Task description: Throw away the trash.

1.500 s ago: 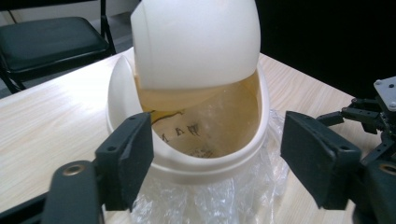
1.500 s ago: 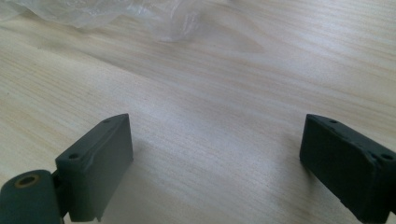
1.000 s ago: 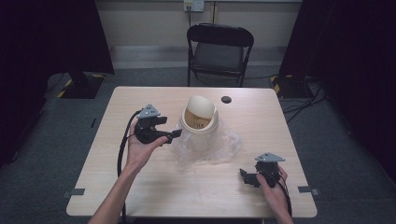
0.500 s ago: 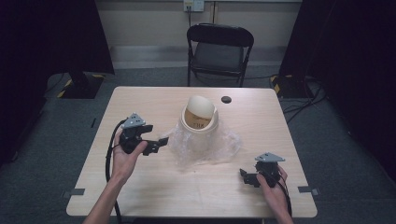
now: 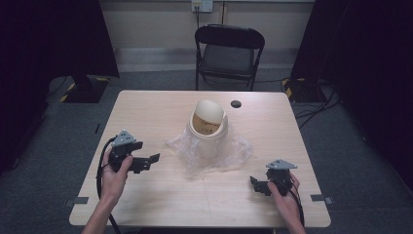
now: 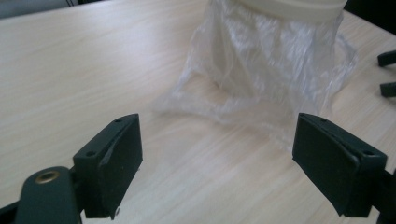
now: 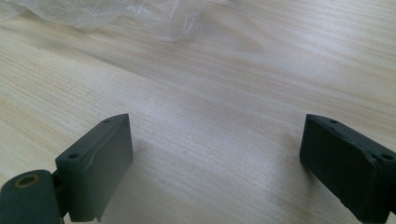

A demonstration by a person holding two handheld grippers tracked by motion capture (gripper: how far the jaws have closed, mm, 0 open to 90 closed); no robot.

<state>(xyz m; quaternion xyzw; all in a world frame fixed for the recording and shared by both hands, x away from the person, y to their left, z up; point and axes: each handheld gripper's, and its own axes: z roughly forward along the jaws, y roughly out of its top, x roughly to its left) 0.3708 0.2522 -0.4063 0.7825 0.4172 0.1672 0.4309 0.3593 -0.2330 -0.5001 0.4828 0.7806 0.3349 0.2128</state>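
A cream waste bin with a swing lid stands mid-table, and a clear plastic bag hangs crumpled around its base. My left gripper rests at the table's left, pointing right toward the bag, jaws wide apart and empty. In the left gripper view the bag lies ahead between the open jaws, a short way off. My right gripper sits near the front right edge, open and empty, pointing left. A corner of the bag shows at the top of the right gripper view.
A small black round thing lies on the wooden table behind the bin. A black folding chair stands past the far edge. Dark curtains flank the room.
My left gripper has drawn back from beside the bin to the table's left and sunk toward the tabletop. The right gripper has not moved.
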